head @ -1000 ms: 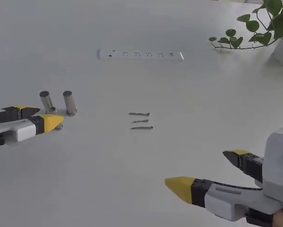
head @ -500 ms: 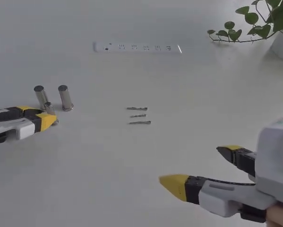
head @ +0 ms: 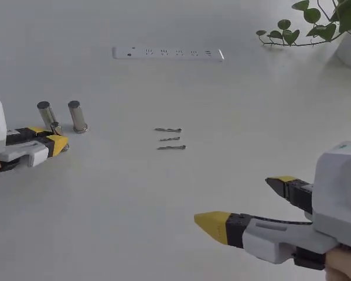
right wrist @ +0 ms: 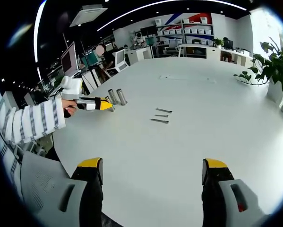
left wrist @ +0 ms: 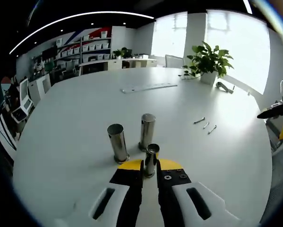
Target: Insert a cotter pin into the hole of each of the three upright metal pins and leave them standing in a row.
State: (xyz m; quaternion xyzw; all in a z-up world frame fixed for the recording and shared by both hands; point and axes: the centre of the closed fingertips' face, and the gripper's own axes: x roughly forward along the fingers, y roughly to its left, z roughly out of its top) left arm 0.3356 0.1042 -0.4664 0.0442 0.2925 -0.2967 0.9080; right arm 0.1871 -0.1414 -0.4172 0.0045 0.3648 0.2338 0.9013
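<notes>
Where the left gripper (head: 59, 140) (left wrist: 150, 165) sits: at the left edge of the tabletop (head: 222, 105), jaws clamped on the front pin (head: 56, 127) (left wrist: 152, 158), which stands upright between the yellow tips.
Other pins: two taller ones (head: 45, 114) (head: 76, 116), upright side by side just beyond the jaws, clear of them.
Cotter pins (head: 170, 139) (left wrist: 205, 125) (right wrist: 160, 116): three lying flat in a short stack mid-tabletop, well apart from both grippers.
Power strip (head: 168, 54): flat on the tabletop, far behind the cotter pins.
Right gripper (head: 241, 202) (right wrist: 152, 165): low at the near right, jaws wide apart with bare tabletop between them, pointing toward the cotter pins.
Plant (head: 316, 23): far right corner.
</notes>
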